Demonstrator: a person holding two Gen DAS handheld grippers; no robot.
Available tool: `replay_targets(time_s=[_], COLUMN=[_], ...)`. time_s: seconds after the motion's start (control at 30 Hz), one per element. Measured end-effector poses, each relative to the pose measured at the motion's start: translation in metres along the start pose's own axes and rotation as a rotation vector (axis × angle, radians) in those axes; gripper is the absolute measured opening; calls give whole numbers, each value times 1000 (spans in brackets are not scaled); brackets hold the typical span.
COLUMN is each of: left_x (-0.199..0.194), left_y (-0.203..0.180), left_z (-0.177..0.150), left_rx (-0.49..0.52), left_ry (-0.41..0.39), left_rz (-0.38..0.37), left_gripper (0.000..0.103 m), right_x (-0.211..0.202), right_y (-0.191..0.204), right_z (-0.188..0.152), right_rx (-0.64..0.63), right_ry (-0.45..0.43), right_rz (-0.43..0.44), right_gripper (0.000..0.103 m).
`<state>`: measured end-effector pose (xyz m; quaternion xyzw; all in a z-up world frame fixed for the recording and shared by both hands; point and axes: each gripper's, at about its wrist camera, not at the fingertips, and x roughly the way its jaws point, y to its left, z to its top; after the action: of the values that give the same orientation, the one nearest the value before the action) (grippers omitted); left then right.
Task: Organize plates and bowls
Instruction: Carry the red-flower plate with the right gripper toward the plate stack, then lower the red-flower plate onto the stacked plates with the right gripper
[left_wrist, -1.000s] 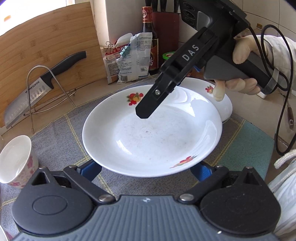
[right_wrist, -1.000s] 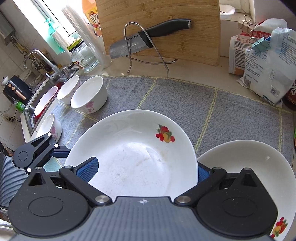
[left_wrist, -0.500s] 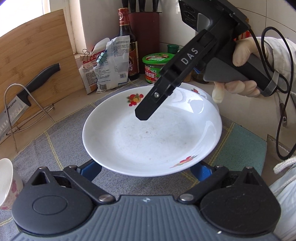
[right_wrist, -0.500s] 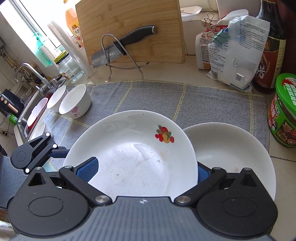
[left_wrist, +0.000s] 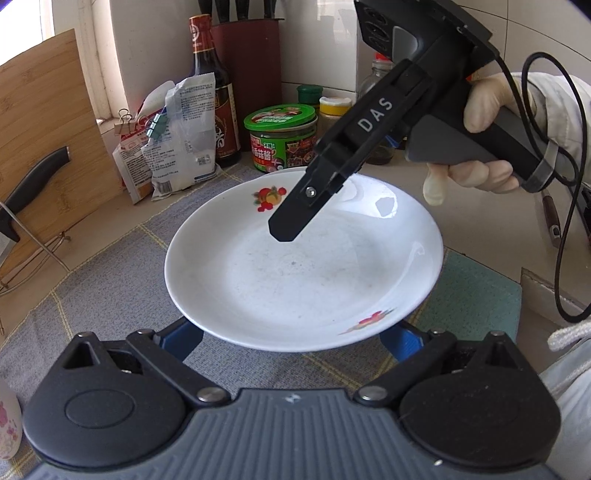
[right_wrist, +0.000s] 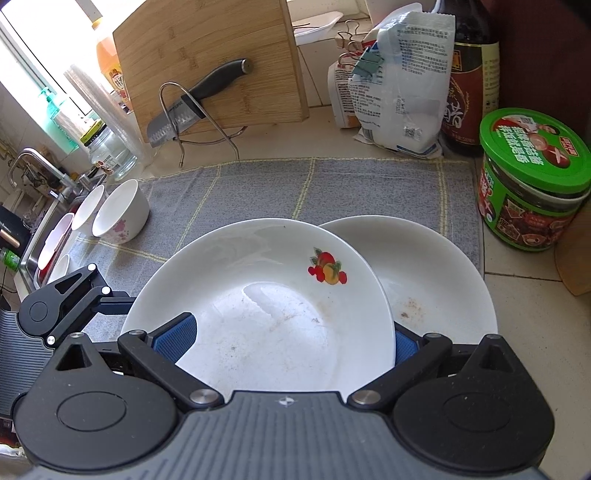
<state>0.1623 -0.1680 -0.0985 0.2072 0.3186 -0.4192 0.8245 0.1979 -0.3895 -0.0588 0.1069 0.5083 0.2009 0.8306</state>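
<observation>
White fruit-print plate (left_wrist: 306, 273) over grey mat (left_wrist: 110, 288), right gripper (left_wrist: 282, 230) fingers above its centre.

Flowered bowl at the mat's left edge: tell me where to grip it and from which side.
Take the flowered bowl by its rim on the mat side, coming down from above, one finger inside the wall, one outside. It stands upright with its mouth open, so the rim is exposed; another bowl crowds its far side, while the grey mat leaves room.
</observation>
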Motion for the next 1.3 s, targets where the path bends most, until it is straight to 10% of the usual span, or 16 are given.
replay_targets(time_s=[1.3], left_x=[34], left_y=[7], left_z=[17], left_rx=[73], left_ry=[9], left_rz=[-67], left_gripper=[101], right_x=[-8], right_y=[-31], right_z=[-18], right_rx=[117], right_ry=[7], right_rz=[-93], right_gripper=[103])
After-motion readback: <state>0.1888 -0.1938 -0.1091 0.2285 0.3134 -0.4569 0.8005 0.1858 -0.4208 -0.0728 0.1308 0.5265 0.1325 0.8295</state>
